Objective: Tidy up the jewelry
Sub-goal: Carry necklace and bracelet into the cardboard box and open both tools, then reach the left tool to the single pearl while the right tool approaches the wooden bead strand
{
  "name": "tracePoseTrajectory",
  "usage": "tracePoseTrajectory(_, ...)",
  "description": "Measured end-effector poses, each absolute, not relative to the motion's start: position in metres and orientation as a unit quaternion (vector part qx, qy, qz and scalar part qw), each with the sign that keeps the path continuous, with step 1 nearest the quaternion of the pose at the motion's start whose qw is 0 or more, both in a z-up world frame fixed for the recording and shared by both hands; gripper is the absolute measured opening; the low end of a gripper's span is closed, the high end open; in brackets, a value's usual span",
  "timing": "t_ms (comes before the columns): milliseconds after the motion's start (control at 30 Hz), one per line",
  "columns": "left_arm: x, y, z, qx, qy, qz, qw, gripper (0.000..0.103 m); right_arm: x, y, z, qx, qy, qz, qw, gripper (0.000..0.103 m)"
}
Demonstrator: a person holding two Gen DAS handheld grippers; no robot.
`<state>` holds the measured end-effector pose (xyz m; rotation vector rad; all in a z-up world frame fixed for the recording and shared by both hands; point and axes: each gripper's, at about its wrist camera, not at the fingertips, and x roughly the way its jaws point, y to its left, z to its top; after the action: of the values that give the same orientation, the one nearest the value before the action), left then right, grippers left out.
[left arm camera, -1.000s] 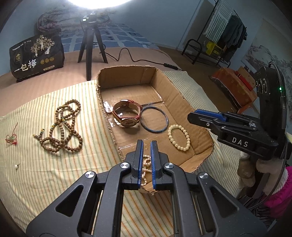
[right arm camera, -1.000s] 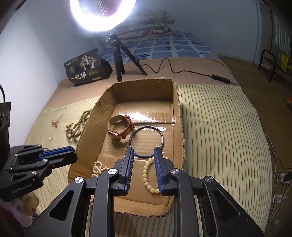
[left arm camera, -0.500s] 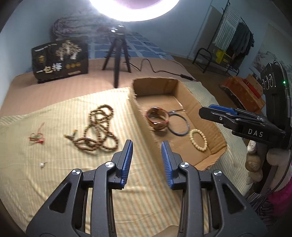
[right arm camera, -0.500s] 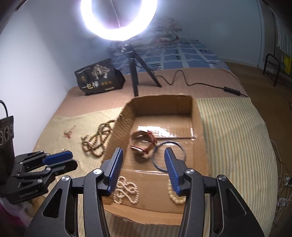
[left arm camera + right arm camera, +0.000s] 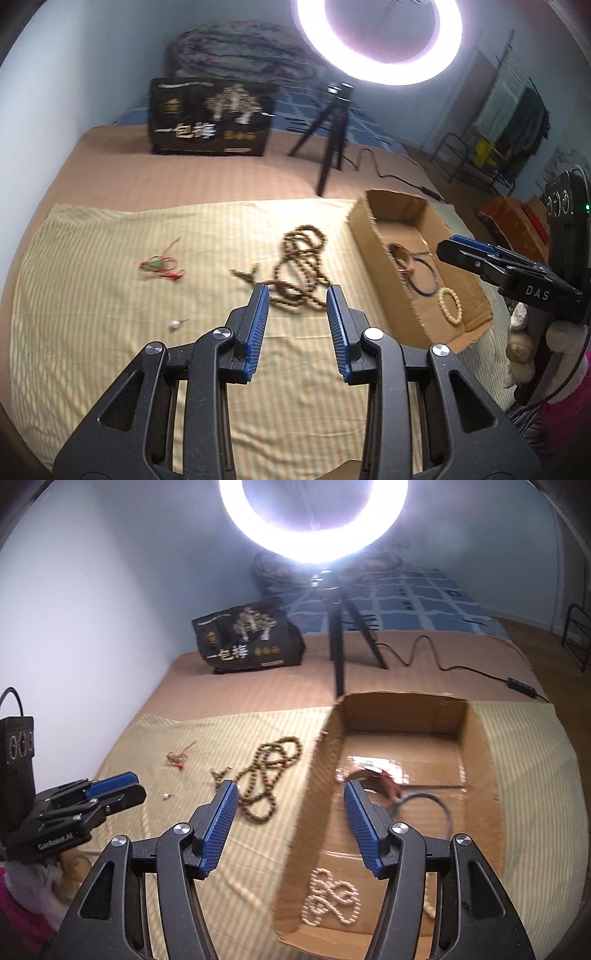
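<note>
1. Step in hand, my guess: between picks. Box (image 5: pixel 476 746) already holds the watch (image 5: pixel 373 779), blue bangle (image 5: pixel 424 808), pearl string (image 5: pixel 330 897) and cream bracelet (image 5: pixel 450 306). Next item lies outside it.
2. My left gripper (image 5: pixel 297 325): jaws spread, nothing between the pads, hanging above the striped cloth (image 5: pixel 92 295). Brown beads (image 5: pixel 301 269) sit just beyond my tips, on the cloth, left of the box.
3. My right gripper (image 5: pixel 290 827): jaws opening, nothing between them. It straddles the box's left wall in view, hovering, not touching as far as I can tell.
4. Also loose on the cloth: red charm (image 5: pixel 160 264) further left, and a small pale bead (image 5: pixel 174 325) near it. Both well apart from the box.
5. Next move, as I judge it: left drops onto the brown beads. The loose, coiled strand needs a pinch across a bunched part, or loops will trail.
6. Then lift high enough to clear the box wall before letting go.
7. The tiny bead looks like the hardest grab.
</note>
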<state>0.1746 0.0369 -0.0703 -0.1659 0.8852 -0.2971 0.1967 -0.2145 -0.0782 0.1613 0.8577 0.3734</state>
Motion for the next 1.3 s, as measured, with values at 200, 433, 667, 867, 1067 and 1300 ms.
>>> tracePoseTrajectory(200,0.176,0.07,-0.076,-0.095,0.434,-0.125,0.887,0.032,0.21,-0.184,-0.084,0.078,0.429,0.202,0.877,0.059)
tracePoseTrajectory(433,0.182,0.107,-0.092,-0.111,0.451,-0.103,0.88,0.032,0.227,-0.147,-0.109,0.084,0.473,0.212,0.851,0.063)
tracePoseTrajectory(667,0.187,0.126,-0.109,-0.126,0.469,-0.104,0.868,0.032,0.244,-0.118,-0.129,0.062,0.505,0.208,0.835,0.063)
tracePoseTrajectory(867,0.191,0.126,-0.124,-0.127,0.484,-0.114,0.859,0.032,0.258,-0.1,-0.138,0.046,0.527,0.204,0.823,0.069)
tracePoseTrajectory(1067,0.194,0.115,-0.137,-0.105,0.495,-0.127,0.853,0.032,0.265,-0.085,-0.158,0.027,0.544,0.193,0.816,0.069)
tracePoseTrajectory(1300,0.199,0.112,-0.148,-0.094,0.503,-0.127,0.85,0.032,0.274,-0.081,-0.18,0.025,0.561,0.177,0.809,0.069)
